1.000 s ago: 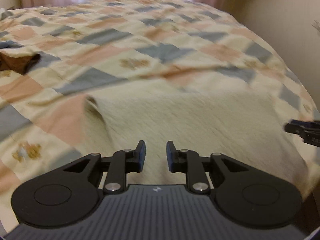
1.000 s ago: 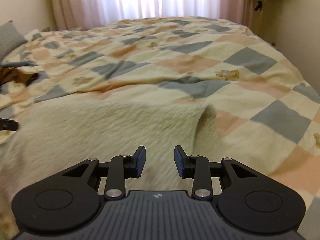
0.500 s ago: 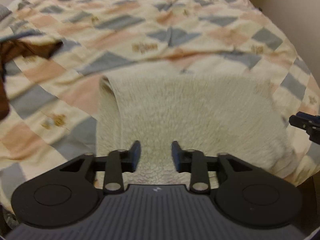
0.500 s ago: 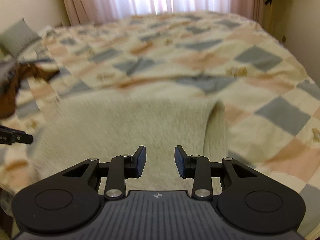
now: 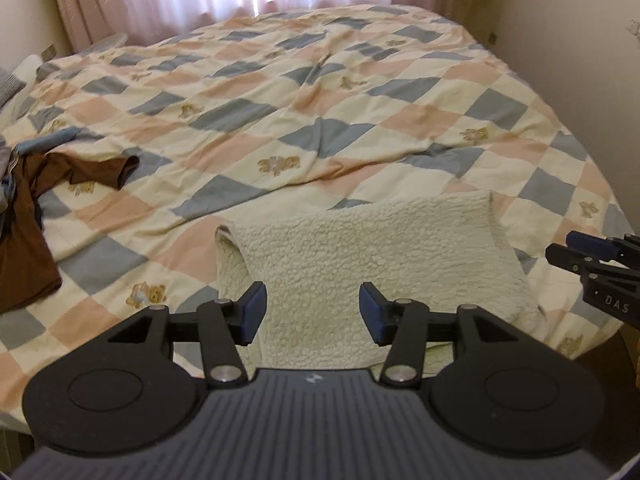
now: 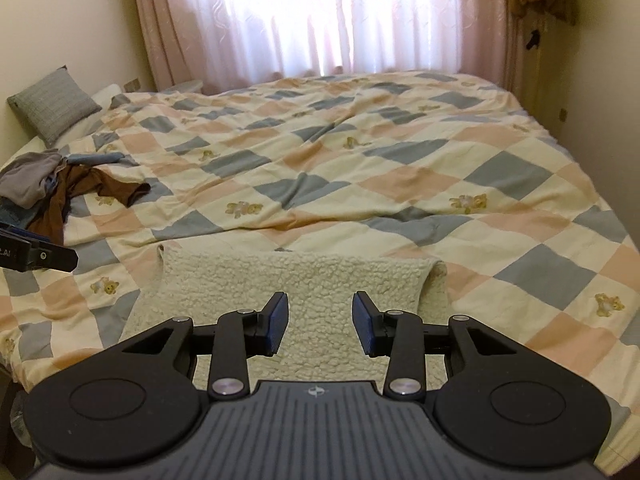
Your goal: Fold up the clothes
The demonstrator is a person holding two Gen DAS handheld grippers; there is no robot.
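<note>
Both grippers, left (image 5: 312, 312) and right (image 6: 320, 324), hang empty, jaws opening, over the folded fleece (image 5: 372, 256) at the bed's (image 5: 360, 92) near edge.

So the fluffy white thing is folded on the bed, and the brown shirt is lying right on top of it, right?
Not quite. The fluffy white thing is folded on the bed, but the brown shirt is not on top of it. It lies apart, crumpled with other clothes far off to the left near the grey pillow. The right wrist view shows this best.
</note>
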